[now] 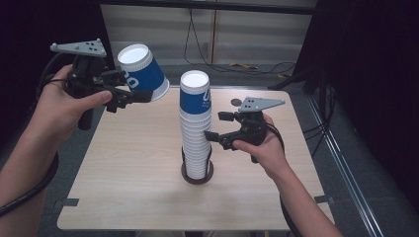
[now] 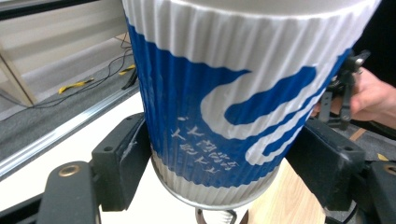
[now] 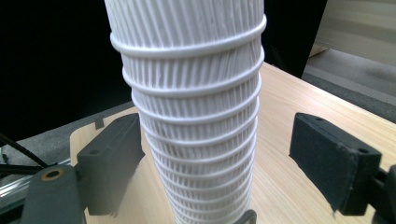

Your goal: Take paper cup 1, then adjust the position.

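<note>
High view: left claw (image 1: 143,95) was clamped on a blue-and-white cup (image 1: 143,71), held tilted above the worktop (image 1: 128,168), apart from the stack (image 1: 195,133). Right claw (image 1: 212,137) stood apart around the stack, probably to steady it.

disc (image 1: 236,102): dark, near worktop (image 1: 133,197) far edge | cables (image 1: 232,63): floor beyond far edge | tape (image 1: 65,203): near-left corner
</note>
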Motion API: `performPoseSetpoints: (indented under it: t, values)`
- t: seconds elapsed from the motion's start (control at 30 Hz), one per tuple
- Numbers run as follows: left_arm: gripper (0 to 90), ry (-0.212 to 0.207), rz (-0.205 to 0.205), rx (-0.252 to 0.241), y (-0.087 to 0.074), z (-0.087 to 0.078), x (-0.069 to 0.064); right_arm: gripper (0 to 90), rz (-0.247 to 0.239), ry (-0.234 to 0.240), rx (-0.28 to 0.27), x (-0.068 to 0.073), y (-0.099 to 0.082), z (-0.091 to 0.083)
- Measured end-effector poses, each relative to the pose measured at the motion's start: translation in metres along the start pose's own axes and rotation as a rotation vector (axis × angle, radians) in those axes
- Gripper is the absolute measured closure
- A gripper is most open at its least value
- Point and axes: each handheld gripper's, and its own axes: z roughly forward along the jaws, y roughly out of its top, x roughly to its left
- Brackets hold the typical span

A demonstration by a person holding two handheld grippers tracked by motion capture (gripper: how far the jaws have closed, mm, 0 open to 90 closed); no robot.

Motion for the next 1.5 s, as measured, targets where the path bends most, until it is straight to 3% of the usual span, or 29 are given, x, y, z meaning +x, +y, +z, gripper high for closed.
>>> performPoseSetpoints:
  t: [0.6, 1.1, 1.5]
  values:
    - [24.0, 0.014, -0.037, 0.1, -0.069, 0.019, 0.012, 16.2, -0.006, 0.02, 0.04, 0.004, -0.027, 0.004]
    - [24.0, 0.015, -0.052, 0.138, -0.102, 0.027, 0.011, 16.3, -0.006, 0.035, 0.052, 0.006, -0.042, 0.008]
    - [24.0, 0.009, -0.037, 0.195, -0.129, 0.039, 0.006, 16.2, -0.029, 0.042, 0.078, 0.011, -0.053, 0.01]
